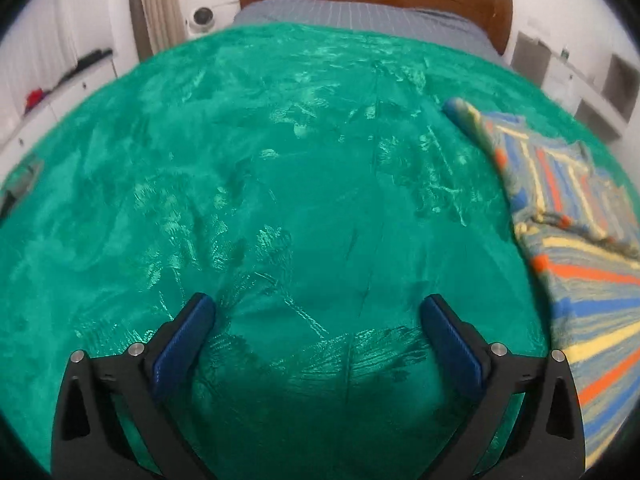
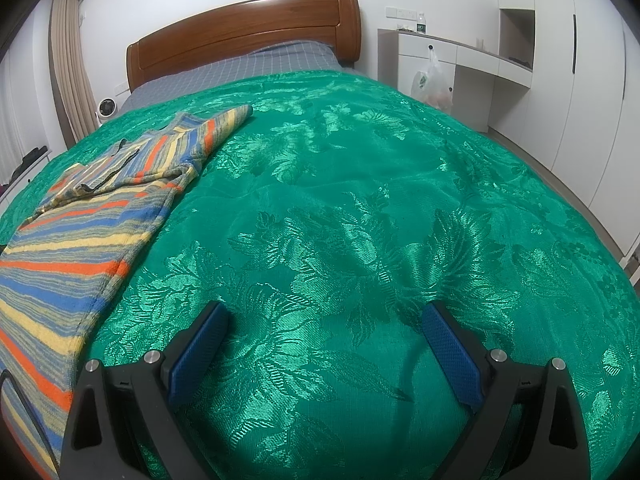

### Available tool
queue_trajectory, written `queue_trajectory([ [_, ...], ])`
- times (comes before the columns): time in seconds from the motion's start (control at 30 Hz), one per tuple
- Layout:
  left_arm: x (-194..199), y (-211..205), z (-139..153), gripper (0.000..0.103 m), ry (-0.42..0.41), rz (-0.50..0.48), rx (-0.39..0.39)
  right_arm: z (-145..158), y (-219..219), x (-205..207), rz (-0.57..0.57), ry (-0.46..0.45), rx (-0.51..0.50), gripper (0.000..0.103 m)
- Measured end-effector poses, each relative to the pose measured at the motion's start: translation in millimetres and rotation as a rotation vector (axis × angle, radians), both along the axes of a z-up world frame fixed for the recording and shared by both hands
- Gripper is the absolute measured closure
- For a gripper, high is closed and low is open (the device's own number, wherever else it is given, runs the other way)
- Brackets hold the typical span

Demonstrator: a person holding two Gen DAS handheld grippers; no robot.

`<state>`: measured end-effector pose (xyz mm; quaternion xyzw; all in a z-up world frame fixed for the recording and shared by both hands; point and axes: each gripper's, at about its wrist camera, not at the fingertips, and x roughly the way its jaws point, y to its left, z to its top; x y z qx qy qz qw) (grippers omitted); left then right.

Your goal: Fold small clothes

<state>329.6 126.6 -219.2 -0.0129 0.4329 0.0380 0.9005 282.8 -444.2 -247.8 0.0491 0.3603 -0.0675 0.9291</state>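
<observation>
Striped in orange, blue and yellow, the knitted garment (image 2: 92, 208) is lying partly folded on the green patterned bedspread (image 2: 360, 220), a sleeve seemingly turned in. Nothing is being gripped: left gripper (image 1: 320, 316) and right gripper (image 2: 326, 324) are gaping. Further folds are probably being awaited.

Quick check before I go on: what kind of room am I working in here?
A bedroom, most likely: a bed with a wooden headboard and green bedspread, white wardrobes alongside, and a striped garment laid out.
</observation>
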Motion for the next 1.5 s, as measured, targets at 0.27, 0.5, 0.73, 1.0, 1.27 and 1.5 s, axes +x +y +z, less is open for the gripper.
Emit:
queue_trajectory([
  [0.27,-6.7,-4.9,-5.5,0.0,-0.013,-0.001,-0.004,-0.1,-0.2,0.3,0.001,-0.001,0.001,0.006],
  [0.5,-5.9,0.6,-1.9,0.0,-0.013,-0.001,-0.004,-0.4,-0.6,0.5,0.001,-0.001,0.0,0.006],
  [0.73,-6.2,-0.1,-2.5,0.0,-0.013,-0.001,-0.008,0.1,-0.1,0.8,-0.003,0.003,-0.01,0.006],
  [1.0,-5.2,1.9,-1.2,0.0,-0.013,-0.001,-0.007,0.0,0.3,0.8,-0.002,0.002,-0.009,0.006],
  [1.27,-5.1,1.8,-1.3,0.0,-0.013,-0.001,-0.007,-0.2,-0.5,0.7,-0.002,0.001,-0.009,0.006],
  [1.5,-5.2,1.9,-1.4,0.0,-0.013,-0.001,-0.007,-0.2,-0.4,0.7,-0.001,0.001,-0.009,0.006],
])
